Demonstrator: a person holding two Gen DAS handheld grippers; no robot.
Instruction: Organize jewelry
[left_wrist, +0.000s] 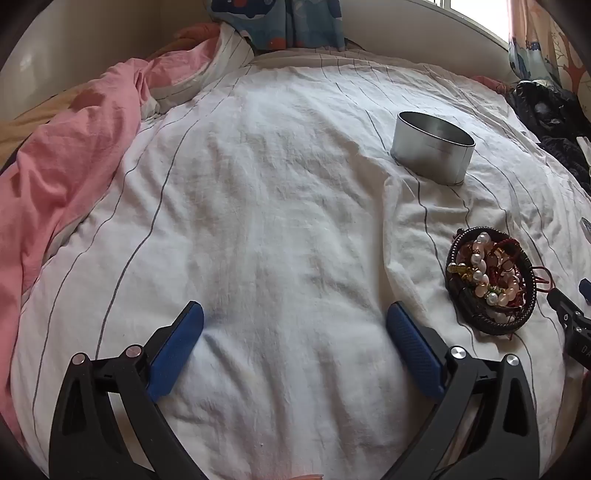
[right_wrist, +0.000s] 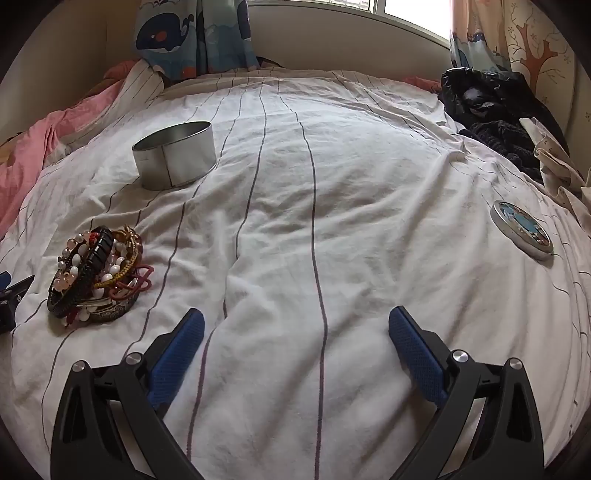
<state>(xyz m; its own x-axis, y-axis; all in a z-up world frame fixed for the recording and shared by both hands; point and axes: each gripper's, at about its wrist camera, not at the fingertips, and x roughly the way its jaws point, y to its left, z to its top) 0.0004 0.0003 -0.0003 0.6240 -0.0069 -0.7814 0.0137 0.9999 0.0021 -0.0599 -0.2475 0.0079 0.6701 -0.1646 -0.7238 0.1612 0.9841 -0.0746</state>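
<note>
Jewelry pile (left_wrist: 491, 280) is seen right of the left tool (left_wrist: 295, 325), left of the right tool (right_wrist: 296, 326); both are spread apart, nothing held.

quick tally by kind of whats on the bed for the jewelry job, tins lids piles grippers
Round metal tin: 1
Tin lid: 1
Jewelry pile: 1 heap; pieces too tangled to count
Grippers: 2, left gripper and right gripper, both open
Total: 5
</note>
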